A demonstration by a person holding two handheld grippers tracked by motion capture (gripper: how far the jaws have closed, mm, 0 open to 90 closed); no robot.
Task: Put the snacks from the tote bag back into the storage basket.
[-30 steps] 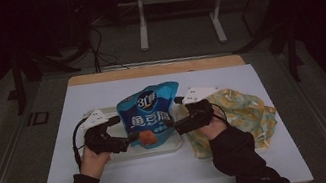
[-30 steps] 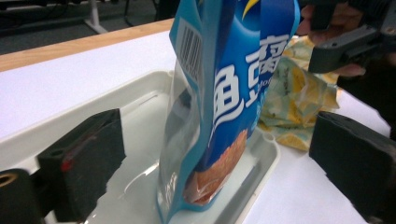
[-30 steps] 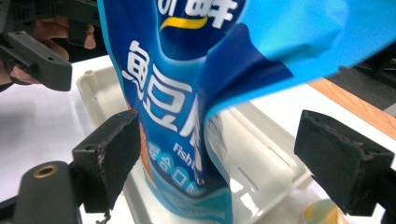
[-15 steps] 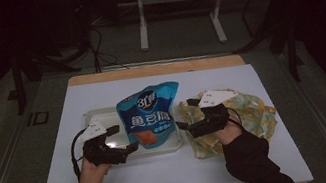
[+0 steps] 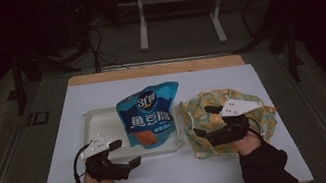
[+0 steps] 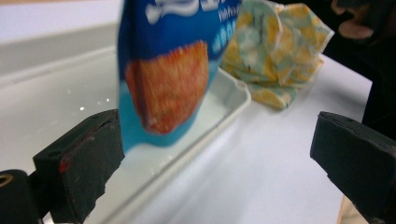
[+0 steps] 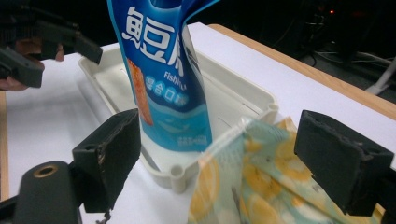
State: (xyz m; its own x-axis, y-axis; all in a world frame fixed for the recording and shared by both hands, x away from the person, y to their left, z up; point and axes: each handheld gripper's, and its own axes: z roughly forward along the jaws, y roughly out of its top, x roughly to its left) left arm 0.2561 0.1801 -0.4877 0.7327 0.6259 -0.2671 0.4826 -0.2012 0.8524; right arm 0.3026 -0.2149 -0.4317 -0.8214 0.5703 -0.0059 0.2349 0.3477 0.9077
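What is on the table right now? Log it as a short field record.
surface: white sheet on a wooden table
tray: white tray
blue pouch: blue snack pouch upright in the tray
patterned bag: yellow-patterned bag right of the tray
left gripper: left gripper open, at the tray's near edge
right gripper: right gripper open, over the patterned bag

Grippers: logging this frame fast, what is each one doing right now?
Left gripper: open, holding nothing, near the white tray.
Right gripper: open, holding nothing, over the yellow patterned bag.
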